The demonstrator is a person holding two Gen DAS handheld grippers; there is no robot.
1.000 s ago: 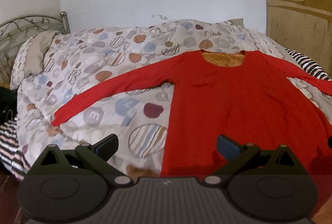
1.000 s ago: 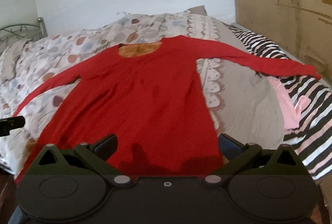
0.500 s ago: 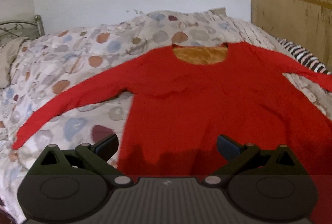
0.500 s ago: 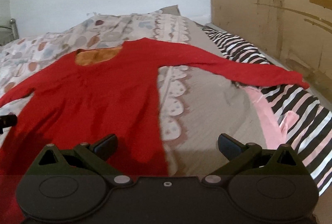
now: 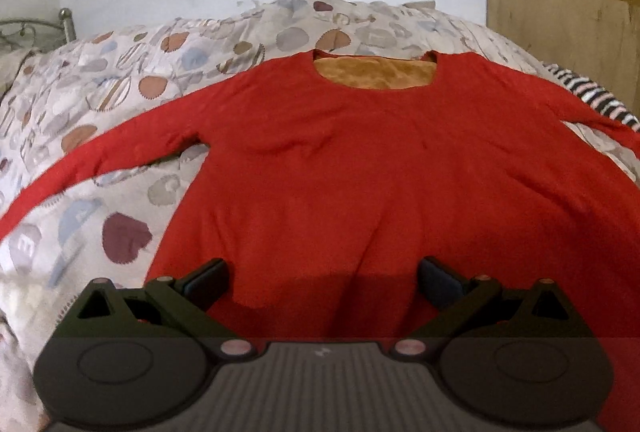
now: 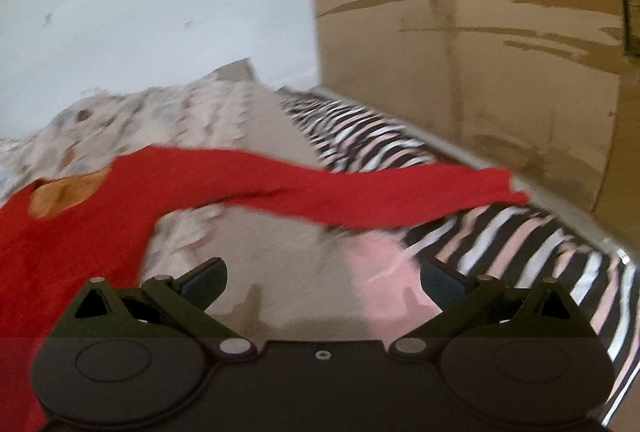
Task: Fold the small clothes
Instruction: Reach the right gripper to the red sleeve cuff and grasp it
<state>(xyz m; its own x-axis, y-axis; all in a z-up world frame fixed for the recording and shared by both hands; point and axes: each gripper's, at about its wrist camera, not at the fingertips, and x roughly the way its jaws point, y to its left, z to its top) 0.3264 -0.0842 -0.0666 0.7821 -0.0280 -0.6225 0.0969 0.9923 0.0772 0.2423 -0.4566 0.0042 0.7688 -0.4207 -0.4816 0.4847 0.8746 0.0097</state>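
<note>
A red long-sleeved top (image 5: 360, 167) with an orange lining at the neck lies flat, face up, on the bed with both sleeves spread out. My left gripper (image 5: 322, 280) is open and empty, just above the top's lower hem. My right gripper (image 6: 322, 280) is open and empty, over the bed to the right of the top's body. The top's right sleeve (image 6: 360, 187) stretches across the right wrist view, its cuff (image 6: 508, 187) on a striped blanket.
A patterned quilt (image 5: 132, 79) covers the bed. A black, white and pink striped blanket (image 6: 520, 244) and a pink cloth (image 6: 384, 264) lie on the right side. A brown cardboard wall (image 6: 480, 31) stands along the right. A metal headboard (image 5: 36, 27) is far left.
Both grippers have swung to the right. The left one now faces the middle of the top. The right one has left the top's body and now faces the right sleeve.
</note>
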